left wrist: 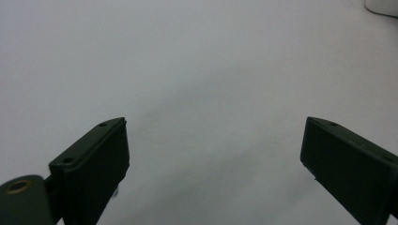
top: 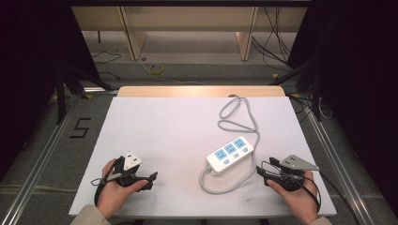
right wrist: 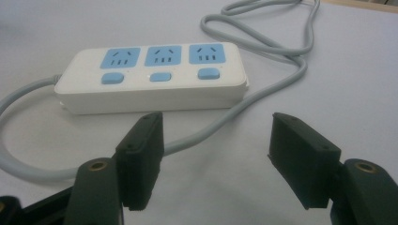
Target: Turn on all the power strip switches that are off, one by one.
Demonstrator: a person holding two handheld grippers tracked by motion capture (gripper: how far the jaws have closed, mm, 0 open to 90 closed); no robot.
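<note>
A white power strip [top: 230, 155] with three blue sockets lies right of centre in the high view, its grey cable [top: 238, 119] looping toward the upper middle of the frame and curling round below it. The right gripper [top: 261, 172] rests at the lower right, just beside the strip, jaws spread and holding nothing; in the right gripper view the power strip [right wrist: 152, 77] sits just past the jaws, in the upper left, with the cable [right wrist: 263, 89] running between. The left gripper [top: 152, 178] lies at the lower left, well apart from the strip, also released and empty over the bare white table [left wrist: 197, 70]. This looks like the approach step, before any grasp. The next move likely calls for bringing the right gripper forward so its jaws straddle the strip or cable squarely before closing, without snagging the loop.
</note>
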